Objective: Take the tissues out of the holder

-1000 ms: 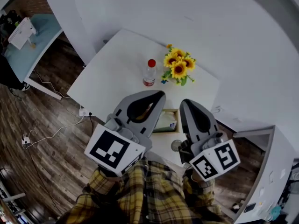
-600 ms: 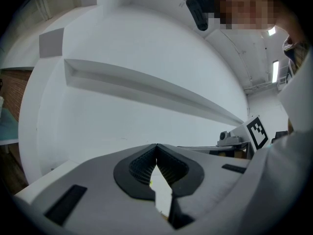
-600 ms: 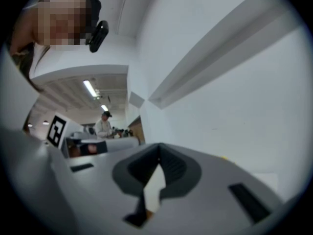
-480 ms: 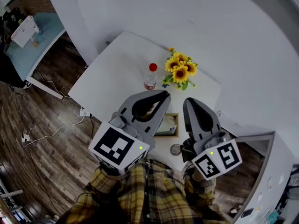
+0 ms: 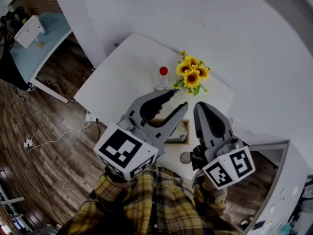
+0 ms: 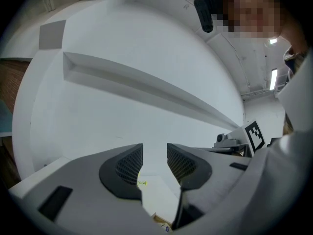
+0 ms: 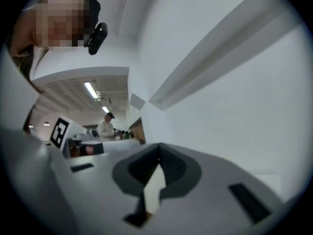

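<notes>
Fingers of the grey left gripper (image 5: 177,101) are opening on nothing and those of the grey right gripper (image 5: 201,107) are clenched empty; the pale tissues (image 5: 178,131) sit in the small wooden holder (image 5: 177,141) on the white bench (image 5: 122,72) beneath both, so the top sheet should be pinched centrally and lifted straight.

Left claw (image 5: 179,99) (image 6: 154,163): raised in front of the body, pointing forward and away, jaws apart and opening, nothing between the pads. Right claw (image 5: 200,107) (image 7: 158,161): level with it, just beside, pointing the same way, jaws closed together and empty. Both forearms in plaid sleeves (image 5: 113,196), held close to the torso.
</notes>
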`<state>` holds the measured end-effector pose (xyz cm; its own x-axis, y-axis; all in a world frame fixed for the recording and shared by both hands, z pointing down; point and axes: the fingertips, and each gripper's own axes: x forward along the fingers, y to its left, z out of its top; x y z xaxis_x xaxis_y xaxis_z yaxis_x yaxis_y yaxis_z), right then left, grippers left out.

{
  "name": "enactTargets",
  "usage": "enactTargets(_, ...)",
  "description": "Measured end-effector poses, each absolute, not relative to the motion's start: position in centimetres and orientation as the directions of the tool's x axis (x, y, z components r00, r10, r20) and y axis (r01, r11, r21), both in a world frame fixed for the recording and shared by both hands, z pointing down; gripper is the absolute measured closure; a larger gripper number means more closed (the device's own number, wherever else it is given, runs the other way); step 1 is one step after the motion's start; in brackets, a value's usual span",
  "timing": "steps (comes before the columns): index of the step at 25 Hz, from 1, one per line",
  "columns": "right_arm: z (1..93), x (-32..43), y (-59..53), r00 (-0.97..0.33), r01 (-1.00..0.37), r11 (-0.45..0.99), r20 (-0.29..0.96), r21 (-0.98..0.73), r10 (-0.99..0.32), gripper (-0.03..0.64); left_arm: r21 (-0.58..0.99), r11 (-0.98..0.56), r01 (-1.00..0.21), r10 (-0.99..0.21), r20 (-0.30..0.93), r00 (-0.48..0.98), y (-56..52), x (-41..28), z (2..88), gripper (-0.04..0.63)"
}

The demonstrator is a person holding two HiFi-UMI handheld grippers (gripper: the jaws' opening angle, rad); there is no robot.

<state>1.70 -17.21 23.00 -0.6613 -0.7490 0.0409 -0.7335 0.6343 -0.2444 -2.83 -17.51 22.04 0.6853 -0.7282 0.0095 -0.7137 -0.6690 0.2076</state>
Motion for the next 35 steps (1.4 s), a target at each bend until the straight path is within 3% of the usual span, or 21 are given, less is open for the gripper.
enactTargets(4, 23.1, 1.9, -17.2, -0.653, -0.741, 0.625, 0.045, -0.245, -0.756, 0.606, 0.222, -0.675, -0.704, -0.717, 0.028, 0.697, -17.6, -2.9, 22.6, 0.397)
enactTargets(11, 24.1, 2.6, -16.8, -0.624, -0.764, 0.591, 0.065, -0.258, -0.778, 0.606, 0.23, -0.705, -0.671, -0.654, 0.155, 0.74, -17.3, -1.6, 26.9, 0.397)
enactTargets(21, 26.7, 4.8, -16.6, -0.562, -0.806, 0.509, 0.119, -0.303, -0.818, 0.606, 0.257, -0.771, -0.583, -0.477, 0.374, 0.795, -16.3, 1.0, 35.6, 0.397)
enactTargets(35, 31.1, 6.8, -16.2, -0.518, -0.821, 0.421, 0.192, -0.386, -0.834, 0.606, 0.212, -0.871, -0.444, -0.193, 0.682, 0.705, -12.6, 2.3, 48.7, 0.397)
